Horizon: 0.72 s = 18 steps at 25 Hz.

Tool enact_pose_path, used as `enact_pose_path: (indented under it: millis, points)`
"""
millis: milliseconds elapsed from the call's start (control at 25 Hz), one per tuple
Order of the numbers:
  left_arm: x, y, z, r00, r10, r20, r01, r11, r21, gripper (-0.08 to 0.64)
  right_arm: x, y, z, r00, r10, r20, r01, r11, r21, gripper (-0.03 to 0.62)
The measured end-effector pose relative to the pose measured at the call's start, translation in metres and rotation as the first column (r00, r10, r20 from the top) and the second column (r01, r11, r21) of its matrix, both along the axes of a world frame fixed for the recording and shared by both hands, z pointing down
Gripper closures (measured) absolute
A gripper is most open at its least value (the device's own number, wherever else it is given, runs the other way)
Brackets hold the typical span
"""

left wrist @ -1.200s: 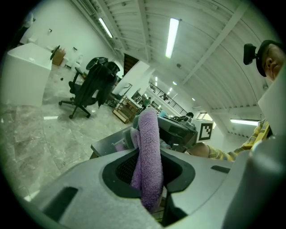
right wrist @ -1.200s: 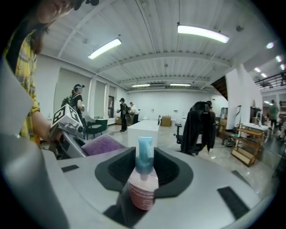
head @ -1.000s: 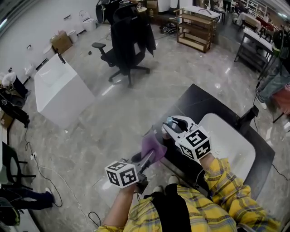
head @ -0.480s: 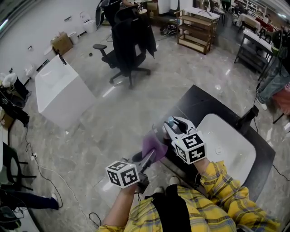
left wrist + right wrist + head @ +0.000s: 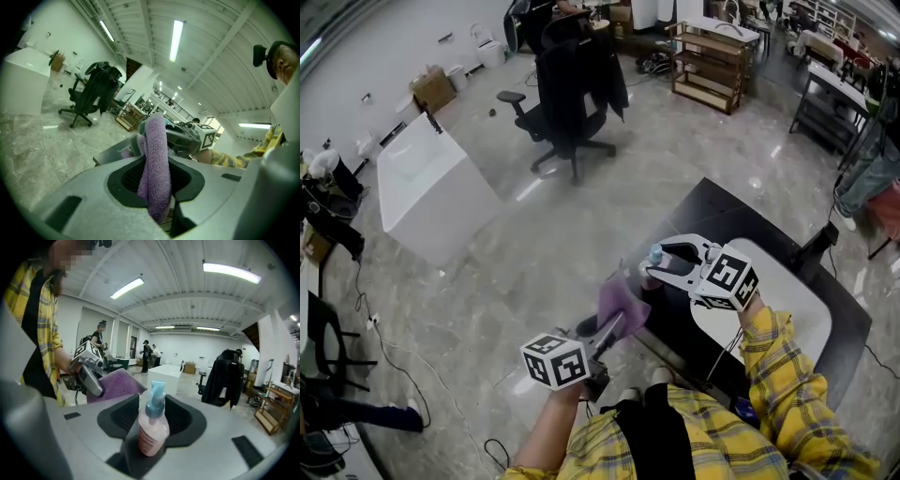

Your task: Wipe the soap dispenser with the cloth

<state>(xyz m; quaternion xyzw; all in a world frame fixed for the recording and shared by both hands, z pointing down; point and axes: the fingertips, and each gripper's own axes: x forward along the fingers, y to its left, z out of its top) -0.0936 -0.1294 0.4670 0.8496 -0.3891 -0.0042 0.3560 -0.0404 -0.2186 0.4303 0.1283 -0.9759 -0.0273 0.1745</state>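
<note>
Dispenser (image 5: 152, 426), pink with a blue pump, stands upright between the jaws of the right gripper (image 5: 659, 262), near the edge of the black counter (image 5: 712, 211). These jaws have just been opening, but the pads seem to press the bottle on both sides. The left gripper (image 5: 614, 326) is clamped on the purple cloth (image 5: 157, 159), near the bottle and apparently not touching it. I judge that wiping is about to begin: the cloth must next come against the bottle's side and rub. The label is too blurred to read; the cubes (image 5: 724, 278) show only square markers.
</note>
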Motion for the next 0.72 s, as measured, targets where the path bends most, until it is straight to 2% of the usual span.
enact_pose_path:
  millis: [120,240,360,480,720]
  points:
    - [0.001,-0.004,-0.001,1.0,0.003,0.001,-0.003,1.0,0.0,0.483,0.0,-0.007,-0.001,0.999,-0.04,-0.005,0.04,0.999,-0.009,0.482]
    - [0.0,-0.005,-0.001,1.0,-0.004,0.001,0.004,1.0,0.002,0.483,-0.001,-0.009,-0.002,1.0,-0.017,0.021,0.018,0.999,-0.038,0.488]
    - [-0.002,-0.007,-0.001,1.0,-0.014,-0.001,0.014,1.0,0.004,0.483,-0.002,-0.011,-0.002,0.995,0.076,0.067,-0.072,0.996,-0.057,0.489]
    - [-0.003,-0.01,0.001,1.0,-0.022,0.002,0.022,1.0,0.003,0.485,-0.001,-0.013,-0.002,0.977,0.191,0.097,-0.186,0.981,-0.062,0.491]
    - [-0.003,-0.015,-0.005,0.999,-0.049,-0.002,0.049,0.999,0.017,0.483,0.003,-0.015,-0.003,0.903,0.419,0.097,-0.413,0.908,-0.074,0.491]
